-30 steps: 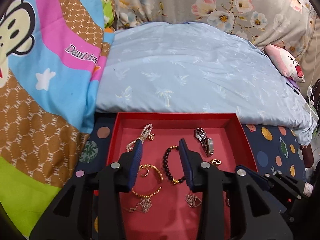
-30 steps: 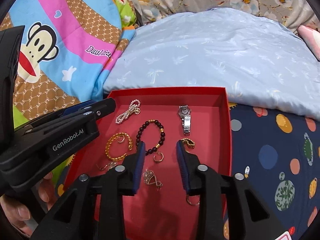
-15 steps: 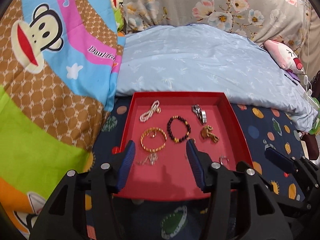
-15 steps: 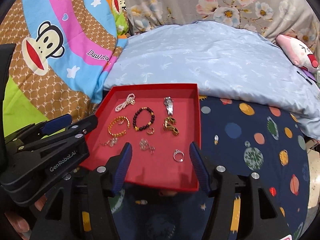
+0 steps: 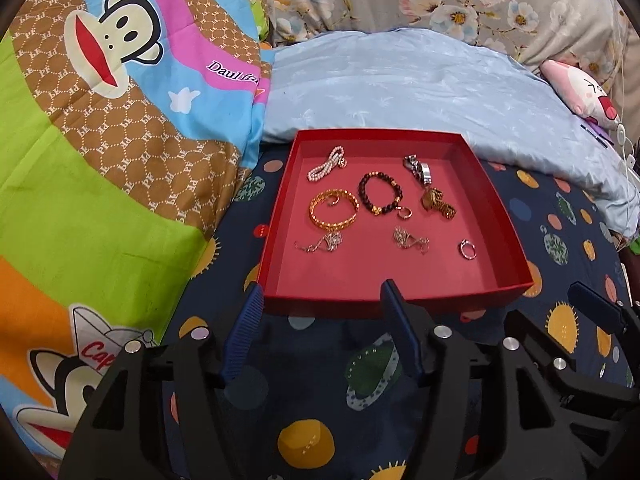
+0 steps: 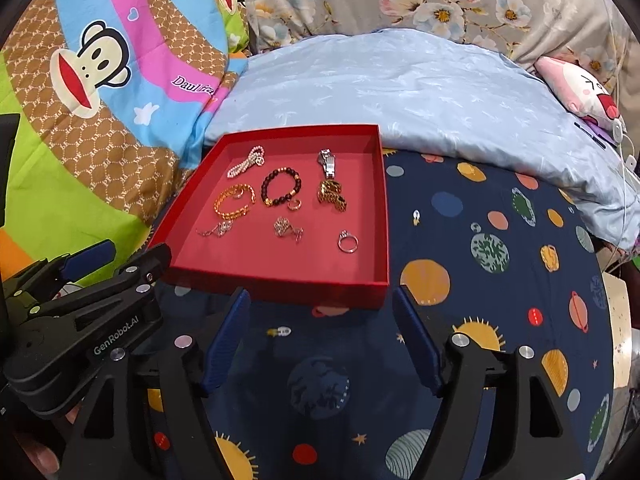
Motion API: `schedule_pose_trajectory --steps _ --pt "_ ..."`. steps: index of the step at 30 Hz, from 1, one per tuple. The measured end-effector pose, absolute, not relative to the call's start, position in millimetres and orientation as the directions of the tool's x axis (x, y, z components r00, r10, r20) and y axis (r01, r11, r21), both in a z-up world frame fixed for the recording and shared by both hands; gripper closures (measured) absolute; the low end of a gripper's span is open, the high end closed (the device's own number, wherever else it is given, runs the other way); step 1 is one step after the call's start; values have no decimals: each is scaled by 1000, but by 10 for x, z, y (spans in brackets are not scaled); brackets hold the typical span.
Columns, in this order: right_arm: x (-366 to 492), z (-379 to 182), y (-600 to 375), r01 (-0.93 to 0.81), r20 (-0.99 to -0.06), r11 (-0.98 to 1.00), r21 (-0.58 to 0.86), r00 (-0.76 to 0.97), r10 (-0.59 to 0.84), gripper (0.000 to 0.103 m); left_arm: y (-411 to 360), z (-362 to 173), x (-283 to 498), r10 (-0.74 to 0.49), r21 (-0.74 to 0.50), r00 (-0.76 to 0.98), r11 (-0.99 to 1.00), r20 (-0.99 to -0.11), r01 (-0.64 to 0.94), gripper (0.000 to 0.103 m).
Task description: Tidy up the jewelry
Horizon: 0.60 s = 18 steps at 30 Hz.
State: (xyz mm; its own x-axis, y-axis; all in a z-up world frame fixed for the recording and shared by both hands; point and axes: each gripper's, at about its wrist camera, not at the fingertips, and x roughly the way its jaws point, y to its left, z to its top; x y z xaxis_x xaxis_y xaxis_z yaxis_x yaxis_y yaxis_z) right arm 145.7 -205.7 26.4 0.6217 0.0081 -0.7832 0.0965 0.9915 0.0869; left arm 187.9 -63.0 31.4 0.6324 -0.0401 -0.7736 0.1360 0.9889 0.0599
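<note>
Tangles of thin silver chain [image 5: 322,242] in the red tray [image 5: 498,208] are too fine to read (pendant or clasp, unclear). Beside them lie a pearl strand [image 5: 326,164], gold bangle [image 5: 333,210], dark bead bracelet [image 5: 380,194], two watches and a ring [image 6: 347,242]. Left gripper [image 5: 320,334] and right gripper [image 6: 322,336] have just been opening; both stand spread and empty short of the tray's near wall.
</note>
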Motion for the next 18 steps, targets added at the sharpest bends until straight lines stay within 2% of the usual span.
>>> schedule_pose_trajectory --steps 2,7,18 --pt "1418 239 -2061 104 -787 991 85 616 3 30 -628 297 1841 -36 64 628 989 -777 136 43" --pt "1317 204 -2071 125 -792 989 77 610 -15 28 -640 279 1743 -5 98 637 987 -771 126 34" --pt "1149 188 -2057 145 -796 988 50 603 -48 27 -615 240 1575 0 101 622 987 -783 128 32"
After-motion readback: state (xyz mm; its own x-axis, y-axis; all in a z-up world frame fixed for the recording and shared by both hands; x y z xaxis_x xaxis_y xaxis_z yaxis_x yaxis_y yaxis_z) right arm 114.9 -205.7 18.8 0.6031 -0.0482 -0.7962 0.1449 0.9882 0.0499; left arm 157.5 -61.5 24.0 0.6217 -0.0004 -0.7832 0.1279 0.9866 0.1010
